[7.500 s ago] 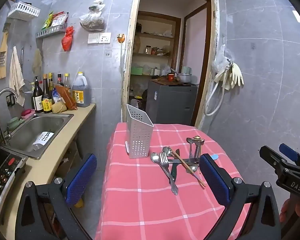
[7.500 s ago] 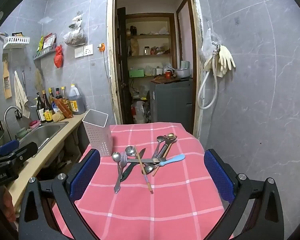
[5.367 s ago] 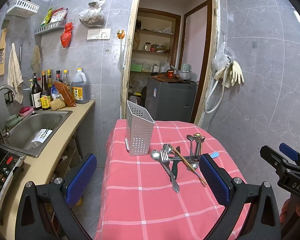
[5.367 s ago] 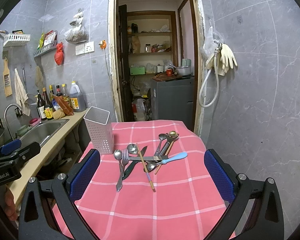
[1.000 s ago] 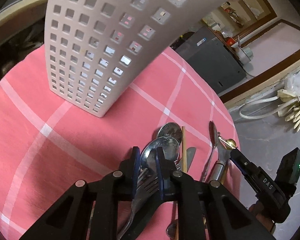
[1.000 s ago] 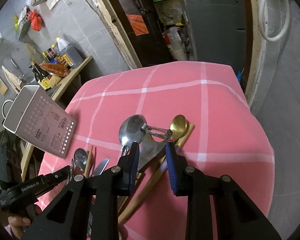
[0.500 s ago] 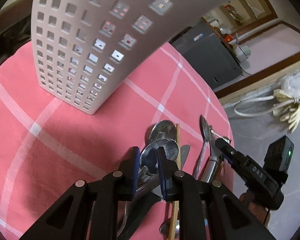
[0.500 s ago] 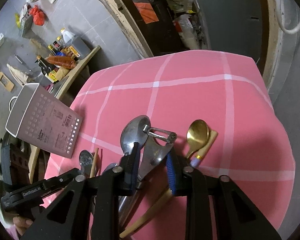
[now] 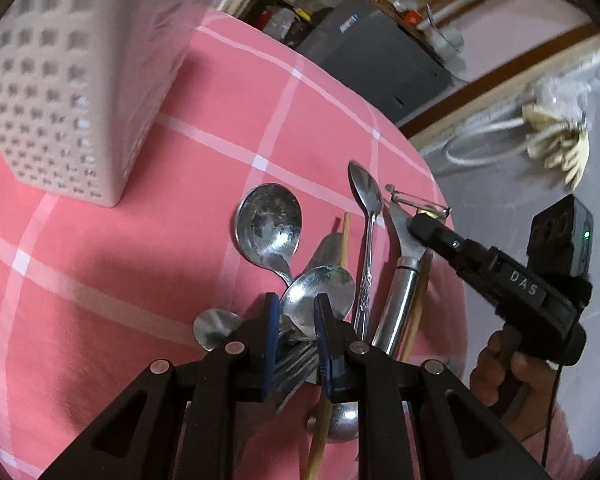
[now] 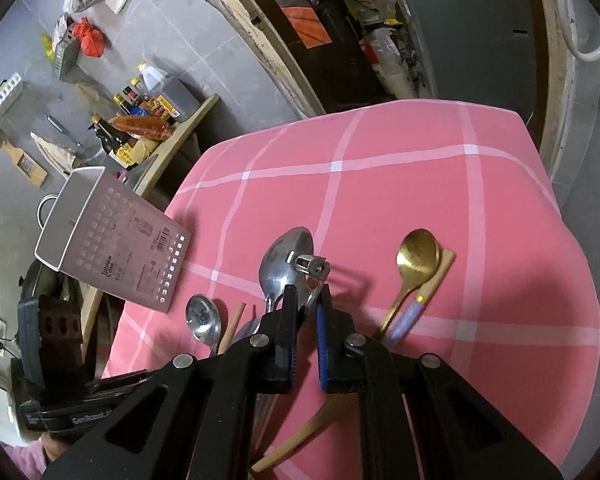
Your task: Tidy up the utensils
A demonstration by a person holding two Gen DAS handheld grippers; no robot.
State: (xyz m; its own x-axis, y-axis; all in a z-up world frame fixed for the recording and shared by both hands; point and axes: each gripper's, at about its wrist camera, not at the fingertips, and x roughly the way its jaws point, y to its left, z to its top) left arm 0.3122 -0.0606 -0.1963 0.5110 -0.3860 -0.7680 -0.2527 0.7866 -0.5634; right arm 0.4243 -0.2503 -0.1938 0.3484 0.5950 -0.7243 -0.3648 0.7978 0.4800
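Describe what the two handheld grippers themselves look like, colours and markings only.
Both are black, with angular cut-out linkages, silver pivot pins and blue pads lining the fingers. The left gripper reads "GenRobot" along its side; the right gripper reads "DAS" and carries a box with a green light.

Glossy metal spoon (image 9: 269, 227), perforated plastic caddy (image 9: 56, 92)

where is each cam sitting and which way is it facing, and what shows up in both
Left wrist: sits on the left gripper, looking down its fingers at a spoon and the utensil holder; the person's right hand shows.
Right wrist: sits on the right gripper, looking down at the peeler and gold spoon; the other gripper shows lower left.
Shared: holder, peeler, pink checked tablecloth.
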